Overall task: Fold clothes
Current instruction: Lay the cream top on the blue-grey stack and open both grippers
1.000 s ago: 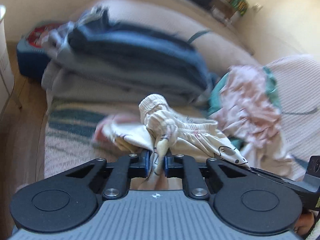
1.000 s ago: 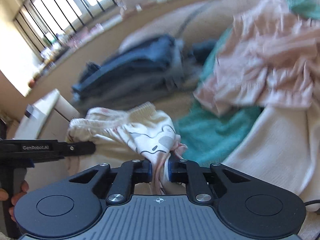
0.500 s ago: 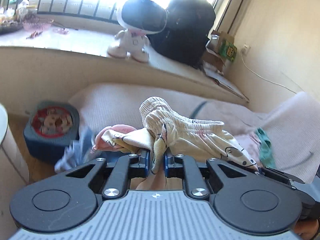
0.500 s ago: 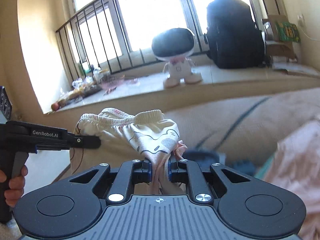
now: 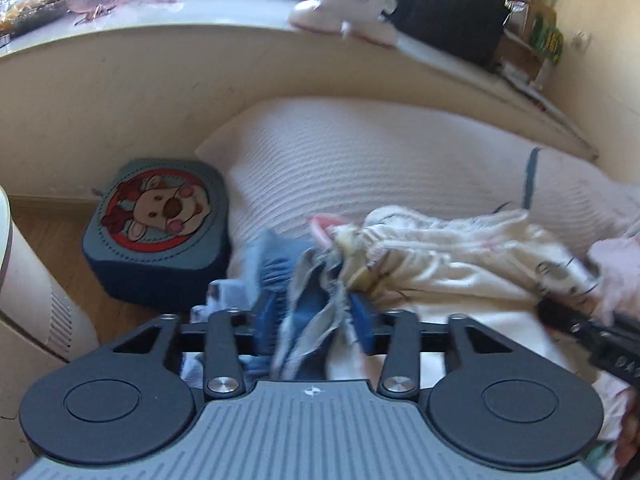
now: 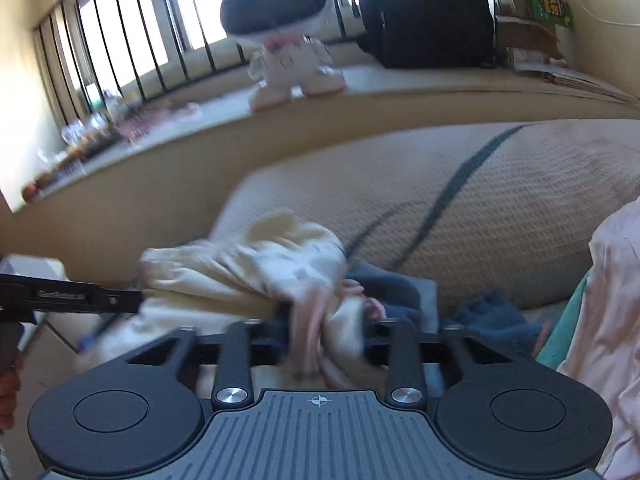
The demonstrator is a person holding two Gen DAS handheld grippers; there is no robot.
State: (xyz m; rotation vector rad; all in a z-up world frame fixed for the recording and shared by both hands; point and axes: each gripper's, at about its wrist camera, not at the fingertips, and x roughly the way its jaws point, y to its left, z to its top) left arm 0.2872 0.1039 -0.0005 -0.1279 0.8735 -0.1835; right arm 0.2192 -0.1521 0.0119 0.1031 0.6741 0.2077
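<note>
Both grippers, the left (image 5: 316, 316) and the right (image 6: 324, 336), had just spread their jaws, releasing the cream shorts (image 5: 448, 256) they pinched a second earlier; the shorts lay on the blue pile (image 5: 276, 264) on the bed (image 5: 380, 152), apparently stacked.

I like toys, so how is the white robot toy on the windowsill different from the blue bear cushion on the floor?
The white robot toy stands upright on the windowsill; the blue bear cushion lies low on the wooden floor. The toy is white with a dark visor; the cushion is blue with a red ring.
</note>
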